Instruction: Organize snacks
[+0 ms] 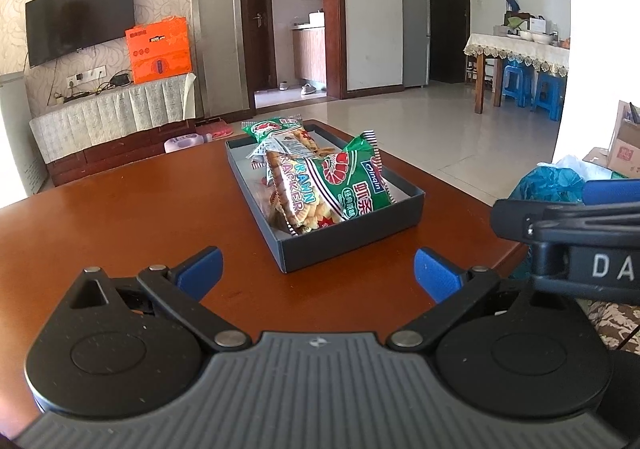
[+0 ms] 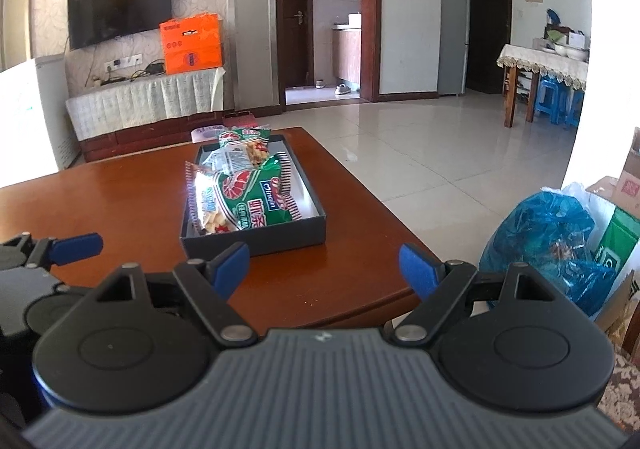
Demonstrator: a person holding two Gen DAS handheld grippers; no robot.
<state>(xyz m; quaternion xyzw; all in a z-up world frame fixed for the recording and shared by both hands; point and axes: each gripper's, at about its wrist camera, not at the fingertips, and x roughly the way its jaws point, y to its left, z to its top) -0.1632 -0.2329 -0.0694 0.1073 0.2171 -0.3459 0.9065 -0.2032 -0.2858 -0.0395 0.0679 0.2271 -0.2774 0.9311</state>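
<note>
- A dark shallow box (image 1: 352, 217) is seen on the brown worktop (image 1: 140, 217), toward its right-hand edge, ahead of both grippers.
- Several snack packets are piled inside the box. The top one is a green prawn cracker packet (image 1: 352, 181), lying tilted across the others; a second green packet (image 1: 272, 127) pokes over the far rim.
- No packets are seen loose on the worktop in either view.
- Left gripper (image 1: 318, 269): jaws are held wide apart, nothing between them, short of the box's near wall.
- Right gripper (image 2: 324, 265): jaws are likewise spread wide and empty, just short of the box (image 2: 256, 241). The left gripper's blue pad (image 2: 76, 243) is seen at the far left of the right wrist view.
- Handling, as judged: the packets are taken to be light, air-filled and soft, with slick crinkly film and brittle contents. A hard squeeze on the middle is likely to crush the crackers.
- Suggested hold: the flat crimped end seal of the top packet (image 2: 256, 201), where the film is doubled and nothing breakable lies beneath.
- The box is judged to be light card and liable to slide if nudged.
</note>
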